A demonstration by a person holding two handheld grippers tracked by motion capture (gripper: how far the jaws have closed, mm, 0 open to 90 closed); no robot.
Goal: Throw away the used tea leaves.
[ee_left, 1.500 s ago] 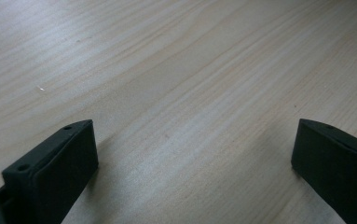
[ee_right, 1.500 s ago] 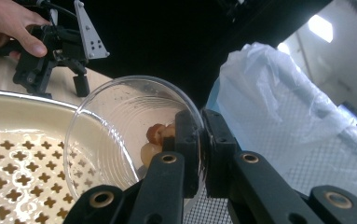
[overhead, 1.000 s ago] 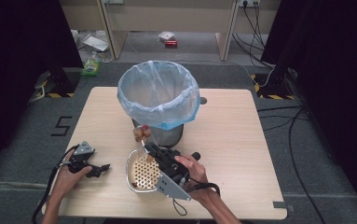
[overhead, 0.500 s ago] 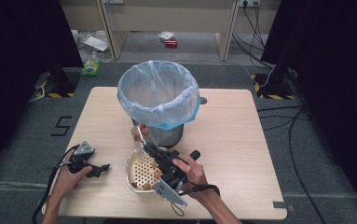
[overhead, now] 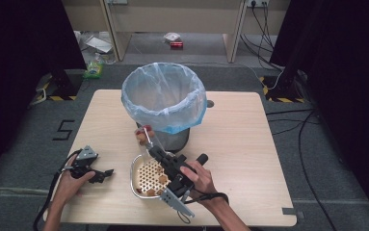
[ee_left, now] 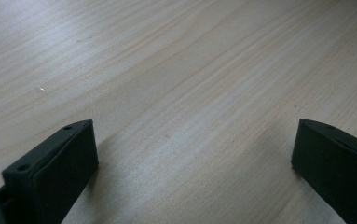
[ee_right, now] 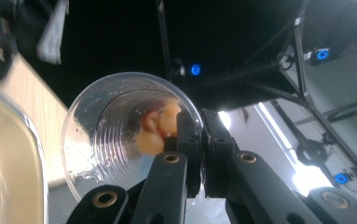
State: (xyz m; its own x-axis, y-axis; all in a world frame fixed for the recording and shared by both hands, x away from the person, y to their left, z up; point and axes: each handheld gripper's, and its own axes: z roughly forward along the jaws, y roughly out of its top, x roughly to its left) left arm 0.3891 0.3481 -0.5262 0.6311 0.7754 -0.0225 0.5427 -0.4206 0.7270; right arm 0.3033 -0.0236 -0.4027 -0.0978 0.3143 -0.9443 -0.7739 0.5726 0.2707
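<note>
A clear plastic cup (overhead: 143, 134) with orange-brown food pieces in it is held up beside the bin, above the far edge of a perforated metal tray (overhead: 136, 179). My right gripper (overhead: 151, 149) is shut on the cup's rim. In the right gripper view the cup (ee_right: 106, 144) faces me bottom-on, the food pieces (ee_right: 160, 126) lie against its wall, and my right gripper (ee_right: 201, 140) pinches its edge. My left gripper (overhead: 106, 173) rests on the table at the left, open; in its own view the left gripper (ee_left: 195, 163) has bare wood between the jaws.
A bin (overhead: 164, 96) lined with a pale blue bag stands mid-table, just behind the cup. More brown food pieces (overhead: 161, 180) lie in the tray. The tray's rim (ee_right: 13, 140) shows at the left of the right gripper view. The wooden table (overhead: 240, 139) lies bare to the right.
My right hand has turned and shifted slightly left, carrying the cup a little closer to the bin's side. The left gripper has stayed put.
</note>
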